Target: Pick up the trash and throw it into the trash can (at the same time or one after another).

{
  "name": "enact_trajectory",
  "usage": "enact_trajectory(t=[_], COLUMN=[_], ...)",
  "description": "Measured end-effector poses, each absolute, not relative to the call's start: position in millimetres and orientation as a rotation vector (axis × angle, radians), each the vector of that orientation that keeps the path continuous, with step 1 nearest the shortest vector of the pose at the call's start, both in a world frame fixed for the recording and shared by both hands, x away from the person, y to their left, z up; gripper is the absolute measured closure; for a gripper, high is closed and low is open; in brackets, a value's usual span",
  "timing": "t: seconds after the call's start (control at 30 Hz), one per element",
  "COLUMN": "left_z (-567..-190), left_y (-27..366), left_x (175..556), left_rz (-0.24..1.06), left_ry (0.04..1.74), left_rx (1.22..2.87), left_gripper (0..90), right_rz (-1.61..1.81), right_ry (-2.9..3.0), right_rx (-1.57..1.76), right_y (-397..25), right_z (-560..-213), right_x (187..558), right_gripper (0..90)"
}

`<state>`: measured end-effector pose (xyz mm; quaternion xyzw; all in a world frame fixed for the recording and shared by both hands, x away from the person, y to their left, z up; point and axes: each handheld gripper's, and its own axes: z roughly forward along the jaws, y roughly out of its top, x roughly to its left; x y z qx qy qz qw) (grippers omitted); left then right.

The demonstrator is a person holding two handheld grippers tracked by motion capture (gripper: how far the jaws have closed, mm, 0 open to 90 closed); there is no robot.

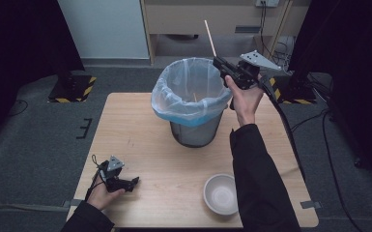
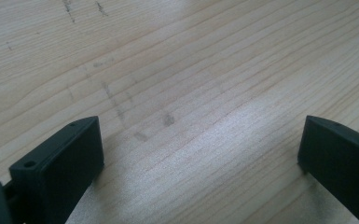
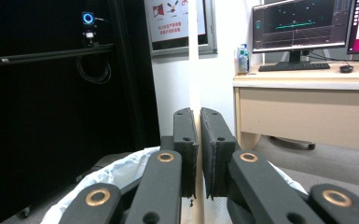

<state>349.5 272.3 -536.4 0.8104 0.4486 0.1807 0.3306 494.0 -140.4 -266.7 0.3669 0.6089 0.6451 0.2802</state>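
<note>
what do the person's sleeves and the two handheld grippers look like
Both sleeves are dark, near black. Each gripper is black, with two flat rectangular jaws on arms pinned with brass-coloured rivets. The left gripper and right gripper each carry a grey three-cornered plate on top. A black cable trails from the right one.

Thin wooden stick (image 1: 208, 36) — upright, above lined bin (image 1: 192, 104)

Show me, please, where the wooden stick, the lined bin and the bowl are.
wooden stick (image 1: 208, 35), high view, on its shaft above the right tongs.
lined bin (image 1: 196, 133), high view, on its mesh wall.
bowl (image 1: 208, 191), high view, on its left rim.
</note>
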Motion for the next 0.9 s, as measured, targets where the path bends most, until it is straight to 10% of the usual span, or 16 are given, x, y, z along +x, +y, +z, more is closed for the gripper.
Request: enact_trajectory(t=[0.27,0.9], left_z=[-536,-536], left_y=[272,272], left_x=[350,349], left_rz=[0.473,0.473], left_ry=[1.172,1.173], left_rx=[2.119,2.123], left_gripper=[0.0,0.0], right_rz=[1.680,1.771], right_ry=[1.658,1.660], right_rx=[0.990,1.039], right_y=[-128,-192], right_z=[-271,-262], right_x=[505,458], right_gripper=[85.0,46.4])
